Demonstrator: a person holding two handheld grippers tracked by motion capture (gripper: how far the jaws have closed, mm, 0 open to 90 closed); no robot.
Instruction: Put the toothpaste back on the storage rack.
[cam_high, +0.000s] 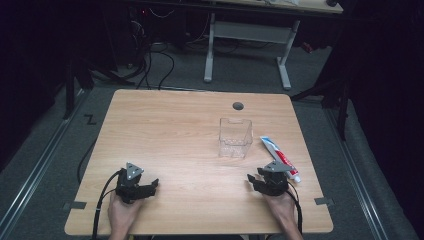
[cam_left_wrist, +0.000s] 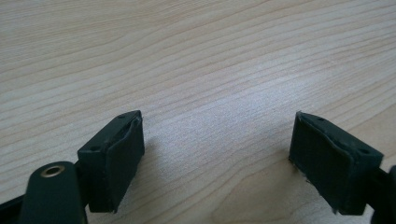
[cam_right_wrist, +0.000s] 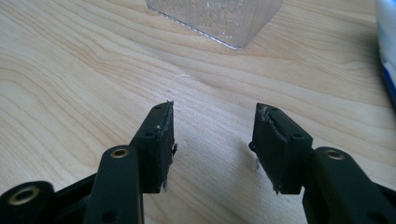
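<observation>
Two things sit on the tabletop (cam_high: 165, 125): one clear plastic box (cam_high: 235, 137) right of centre, and one toothpaste tube (cam_high: 280, 157) just beside it toward the right edge. The left hand-held gripper (cam_high: 150, 188) rests near the front with jaws spread, pinching nothing; the right hand-held gripper (cam_high: 254, 181), beside the tube's near end, is likewise spread.

A clear plastic box (cam_high: 235, 137) stands upright and open-topped right of frame centre on the desk (cam_high: 165, 130). Just lower right of it lies a white toothpaste tube (cam_high: 279, 157) with red and blue print, slanting diagonally.
</observation>
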